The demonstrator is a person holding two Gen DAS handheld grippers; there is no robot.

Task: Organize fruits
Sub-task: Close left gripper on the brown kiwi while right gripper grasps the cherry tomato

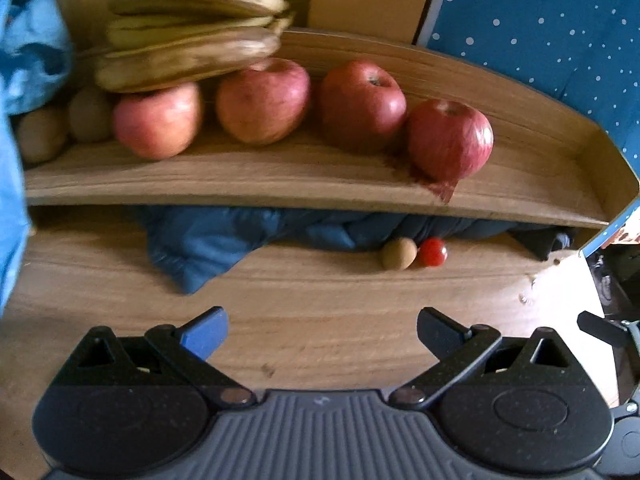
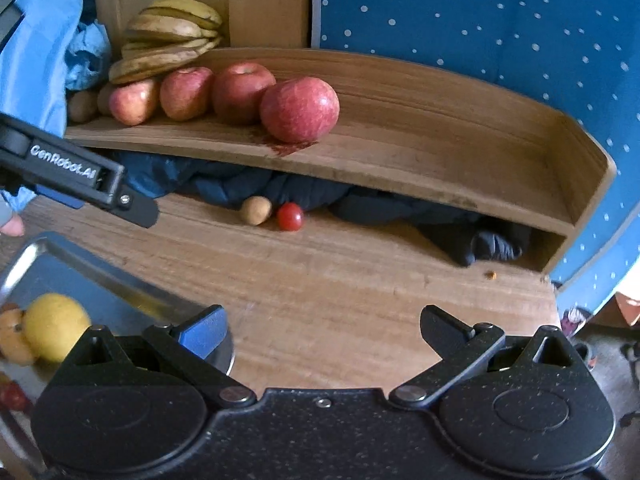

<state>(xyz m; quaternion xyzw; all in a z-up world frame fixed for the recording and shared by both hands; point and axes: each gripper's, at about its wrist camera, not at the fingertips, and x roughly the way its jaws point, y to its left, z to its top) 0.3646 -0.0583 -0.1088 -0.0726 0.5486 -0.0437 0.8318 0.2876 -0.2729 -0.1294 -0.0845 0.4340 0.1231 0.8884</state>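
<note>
A wooden shelf (image 1: 320, 184) (image 2: 440, 152) holds a row of several red apples (image 1: 362, 98) (image 2: 299, 109), a bunch of brown-spotted bananas (image 1: 192, 28) (image 2: 168, 36) resting on the left apples, and kiwis (image 1: 86, 116) at the far left. On the table under the shelf lie a kiwi (image 1: 399, 254) (image 2: 256, 210) and a cherry tomato (image 1: 432, 252) (image 2: 290, 216), side by side. My left gripper (image 1: 322, 330) is open and empty above the table; its finger also shows at the left of the right wrist view (image 2: 136, 208). My right gripper (image 2: 324, 330) is open and empty.
A metal tray (image 2: 72, 264) at the front left holds a yellow fruit (image 2: 54, 332) and an orange one (image 2: 14, 336). Dark blue cloth (image 1: 224, 240) (image 2: 400, 208) is bunched under the shelf. A blue dotted wall (image 2: 480, 20) stands behind. The table edge is at the right.
</note>
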